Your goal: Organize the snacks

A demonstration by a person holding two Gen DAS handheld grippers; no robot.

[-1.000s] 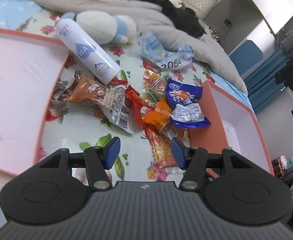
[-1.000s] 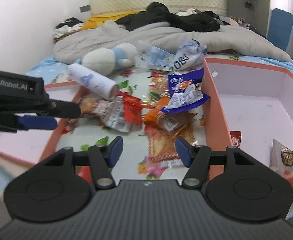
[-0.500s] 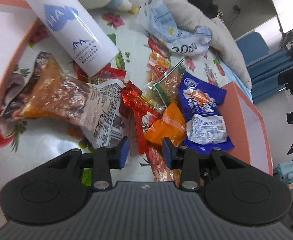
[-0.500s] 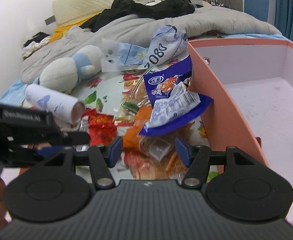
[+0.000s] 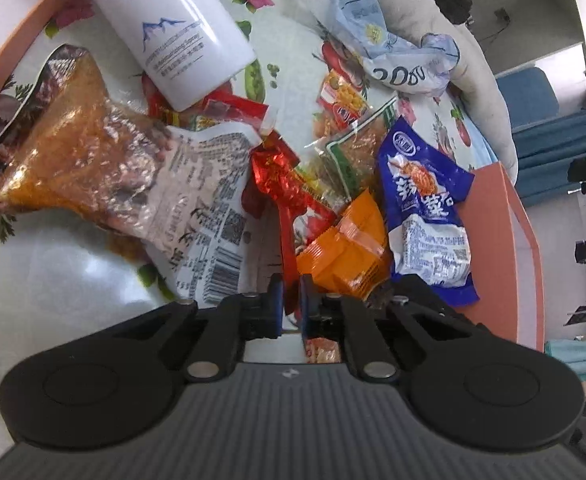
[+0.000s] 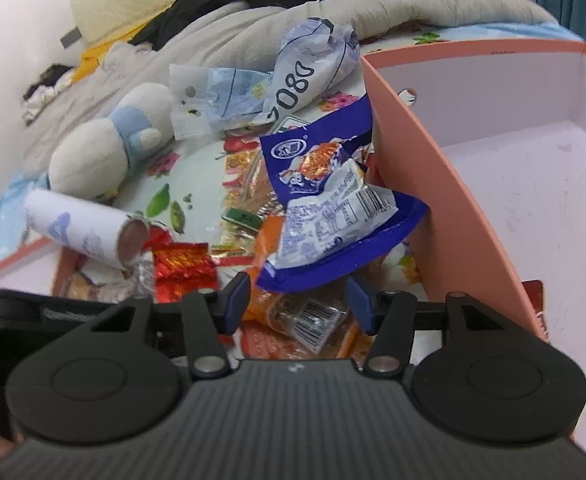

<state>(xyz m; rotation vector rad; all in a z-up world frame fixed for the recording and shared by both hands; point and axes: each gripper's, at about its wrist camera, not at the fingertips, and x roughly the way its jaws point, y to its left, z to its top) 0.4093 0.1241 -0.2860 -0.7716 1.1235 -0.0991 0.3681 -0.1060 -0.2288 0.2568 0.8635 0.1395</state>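
Note:
Snack packets lie heaped on a flowered sheet. In the left wrist view my left gripper (image 5: 291,300) is low over the pile. Its jaws are closing, and the blue pads pinch the thin tail of a red foil packet (image 5: 289,196). An orange packet (image 5: 349,252) and a blue packet (image 5: 425,216) lie just right of it. In the right wrist view my right gripper (image 6: 297,292) is closing slowly. It straddles the near edge of the blue packet (image 6: 325,208) and an orange packet (image 6: 293,312), and its pads touch neither.
A pink-orange box (image 6: 433,184) stands right of the pile with a small red packet (image 6: 533,292) inside. A second pink tray (image 5: 13,52) lies left. A white spray bottle (image 5: 165,28), a big clear packet of brown food (image 5: 105,172), a plush toy (image 6: 105,148) and a crumpled bag (image 6: 305,68) crowd around.
My left gripper dropped forward into the pile and its jaws went from wide to nearly together around the red packet's tail. My right gripper moved in toward the blue packet beside the box wall.

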